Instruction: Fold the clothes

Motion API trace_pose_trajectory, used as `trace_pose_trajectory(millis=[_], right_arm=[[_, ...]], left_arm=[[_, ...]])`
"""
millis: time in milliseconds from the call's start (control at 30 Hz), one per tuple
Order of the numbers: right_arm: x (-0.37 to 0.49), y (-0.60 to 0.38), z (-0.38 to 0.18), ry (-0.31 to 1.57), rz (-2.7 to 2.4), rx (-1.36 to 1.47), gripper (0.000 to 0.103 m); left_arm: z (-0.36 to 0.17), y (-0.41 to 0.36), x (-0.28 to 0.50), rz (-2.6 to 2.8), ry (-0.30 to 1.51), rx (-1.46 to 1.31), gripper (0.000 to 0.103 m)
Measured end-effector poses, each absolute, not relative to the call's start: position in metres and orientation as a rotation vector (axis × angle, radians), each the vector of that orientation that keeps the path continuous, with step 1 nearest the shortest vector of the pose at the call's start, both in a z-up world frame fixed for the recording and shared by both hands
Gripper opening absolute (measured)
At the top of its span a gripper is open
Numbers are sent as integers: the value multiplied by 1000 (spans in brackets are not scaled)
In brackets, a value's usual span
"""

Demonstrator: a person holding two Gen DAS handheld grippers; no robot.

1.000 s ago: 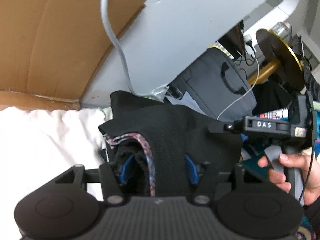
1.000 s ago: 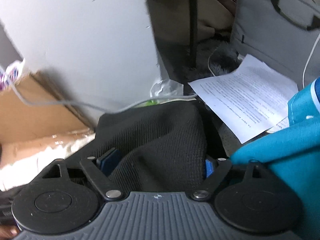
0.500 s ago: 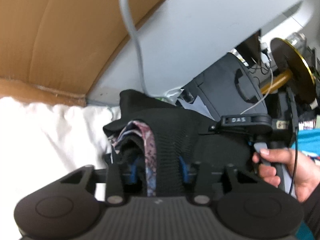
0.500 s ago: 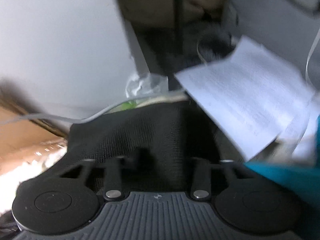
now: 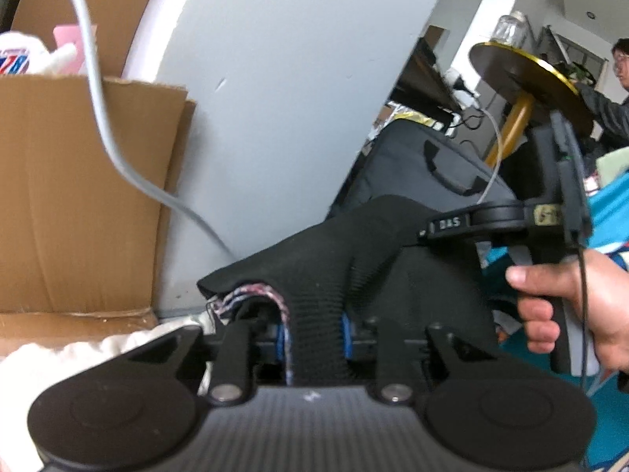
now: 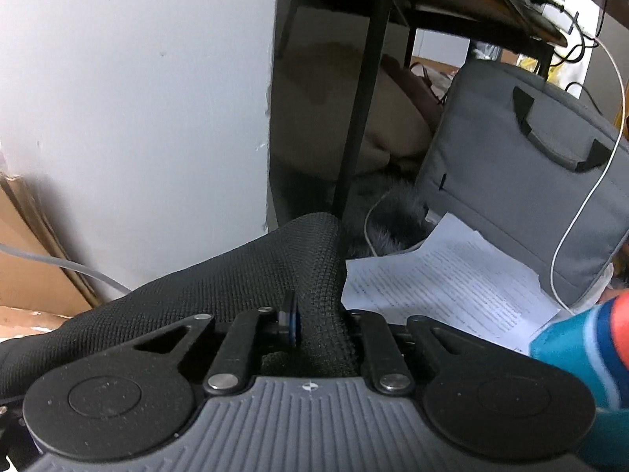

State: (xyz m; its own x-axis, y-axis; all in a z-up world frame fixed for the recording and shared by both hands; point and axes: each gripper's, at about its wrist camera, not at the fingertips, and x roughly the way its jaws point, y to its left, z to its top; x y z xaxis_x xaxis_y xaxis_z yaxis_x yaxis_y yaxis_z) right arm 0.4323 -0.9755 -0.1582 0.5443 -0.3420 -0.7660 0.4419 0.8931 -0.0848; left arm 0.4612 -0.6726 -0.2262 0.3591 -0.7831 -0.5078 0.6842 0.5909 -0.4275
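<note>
Left wrist view shows the black knit [image 5: 354, 259] pinched in the left gripper [image 5: 312, 334], its patterned lining [image 5: 255, 295] exposed; only here the hand [image 5: 570, 306] appears. Right gripper [image 6: 318, 334] clamps a knit fold near papers [image 6: 440, 283].

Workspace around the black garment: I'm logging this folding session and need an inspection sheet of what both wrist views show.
Surface: white fluffy bedding under the left tongs.
Job's things: black knit garment, patterned inner trim showing, lifted between both tongs.
Clutter: printed paper sheets; grey laptop bag; teal cloth; cardboard box.
Grippers: left tongs pinch a garment fold; right tongs pinch another fold; a hand holds the right handle.
Cables: grey cable hanging by the wall; thin white cable across the bag.
Surroundings: grey wall panel; round gold-edged table; a person at the far right.
</note>
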Motion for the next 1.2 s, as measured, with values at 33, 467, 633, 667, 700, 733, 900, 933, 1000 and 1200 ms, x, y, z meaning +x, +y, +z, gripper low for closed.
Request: trace_pose_trajectory(millis=[33,467,633,667,700,733,900,933,1000,1200], right_arm=[[438,-978,-164,913,-465,131,24],[434,-953,-147,872,-442,40,63],[424,-934,-153,896,-363,28,61],[423,-933,-158,915,-353,13,60],[422,-933,-163,930,-351,-5,60],[420,-934,-167,941,-354,-17,59],[420,-945,-192,1025,-379,-65,59],[419,-947,-197,1034,-385,-69,59],[415,-950,-203,1043,-394,-54,59],[402,-935,-183,995,-412,-47,59]], left_arm=[[-235,-673,470,-930,789,-164,37],[-232,-621,491,-816,812,-257,52],[-212,-619,491,-827,723,-245,40],[-210,-622,492,-843,715,-241,39],[-210,-626,493,-862,713,-237,38],[-212,-631,494,-883,722,-234,35],[-236,-654,489,-927,741,-150,33],[-241,-654,488,-927,744,-146,33],[-251,-656,487,-928,749,-138,33],[-248,-651,487,-911,737,-113,32]])
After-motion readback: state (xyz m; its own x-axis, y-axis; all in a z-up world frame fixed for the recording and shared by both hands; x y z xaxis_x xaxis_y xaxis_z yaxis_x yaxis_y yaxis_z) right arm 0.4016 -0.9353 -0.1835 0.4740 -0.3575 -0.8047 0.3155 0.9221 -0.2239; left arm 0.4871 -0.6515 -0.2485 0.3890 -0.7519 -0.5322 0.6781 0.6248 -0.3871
